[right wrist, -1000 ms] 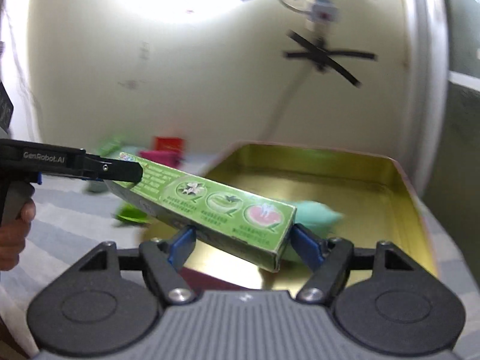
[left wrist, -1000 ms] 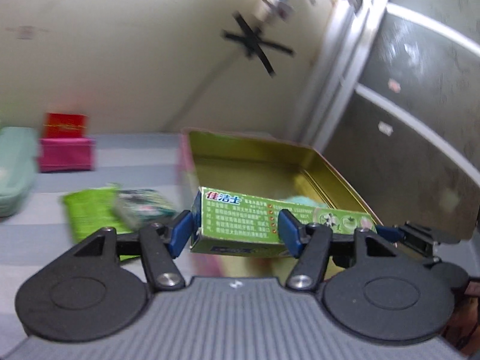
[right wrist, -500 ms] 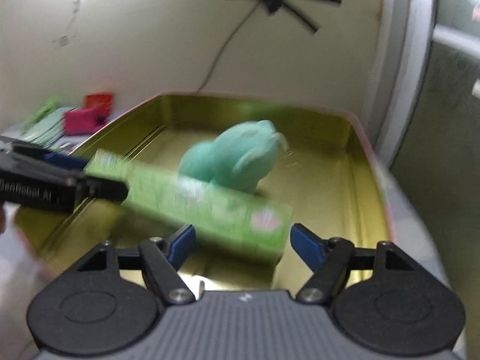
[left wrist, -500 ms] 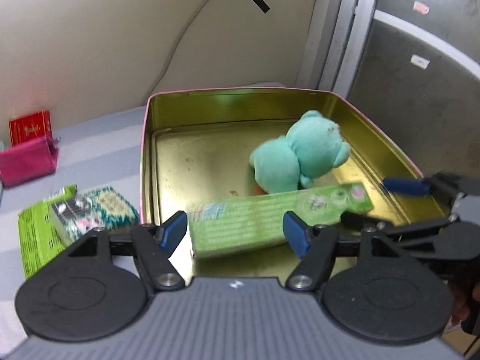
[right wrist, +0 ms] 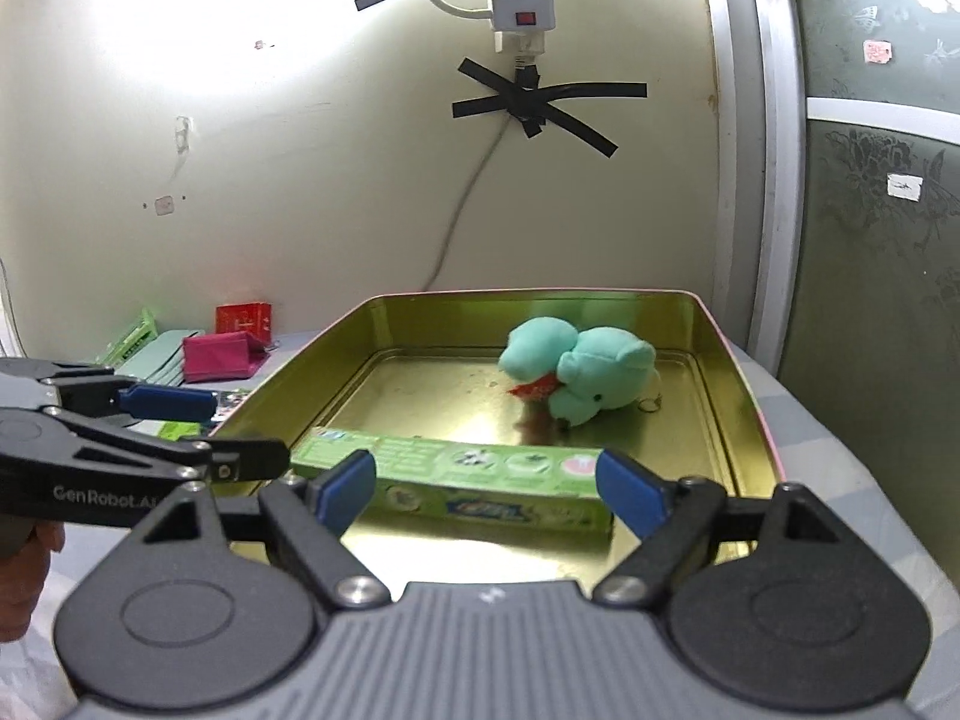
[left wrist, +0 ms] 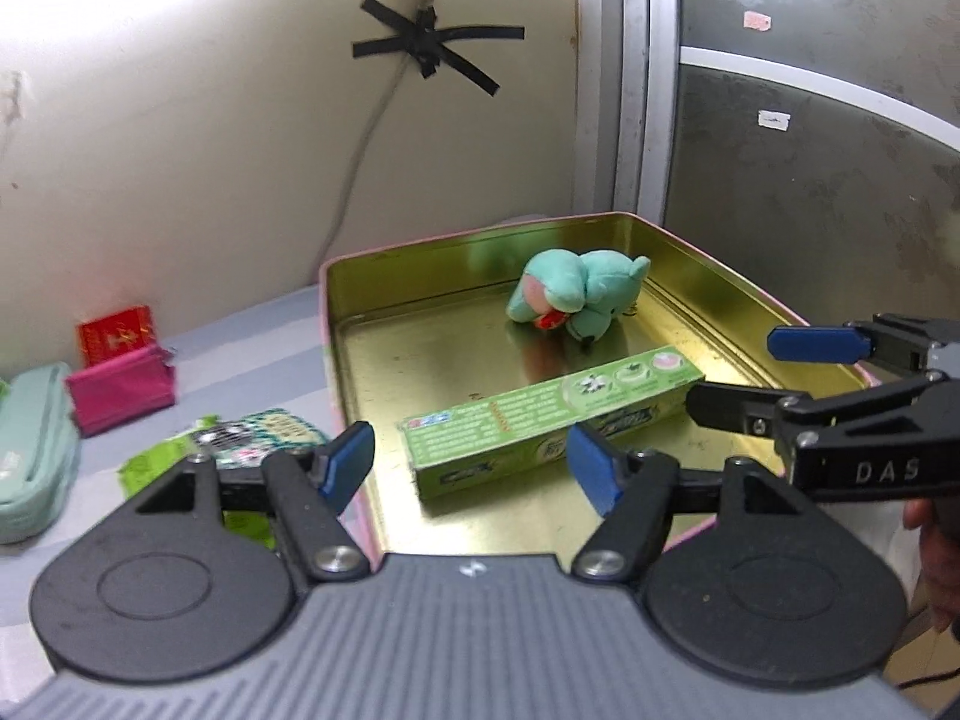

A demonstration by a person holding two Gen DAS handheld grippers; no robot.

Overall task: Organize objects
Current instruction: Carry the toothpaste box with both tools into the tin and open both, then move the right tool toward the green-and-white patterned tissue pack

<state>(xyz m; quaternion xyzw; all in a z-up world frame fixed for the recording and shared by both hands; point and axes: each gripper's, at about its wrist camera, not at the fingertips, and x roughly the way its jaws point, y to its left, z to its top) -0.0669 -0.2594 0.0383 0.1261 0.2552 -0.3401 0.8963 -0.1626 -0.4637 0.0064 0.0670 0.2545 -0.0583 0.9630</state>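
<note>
Left wrist view. The left tongs (left wrist: 471,462) stand open, empty, above the near rim of a gold-lined tin tray (left wrist: 714,267). A green toothpaste box (left wrist: 540,426) lies flat on the tray floor, apart from both blue fingertips (left wrist: 345,462). A mint plush toy (left wrist: 573,294) lies farther back in the tray. The right tongs (left wrist: 750,375) enter from the right, open. On the striped tabletop (left wrist: 252,330) left of the tray: a patterned packet (left wrist: 258,438), pink pouch (left wrist: 120,387), red box (left wrist: 117,333), mint case (left wrist: 33,456).
</note>
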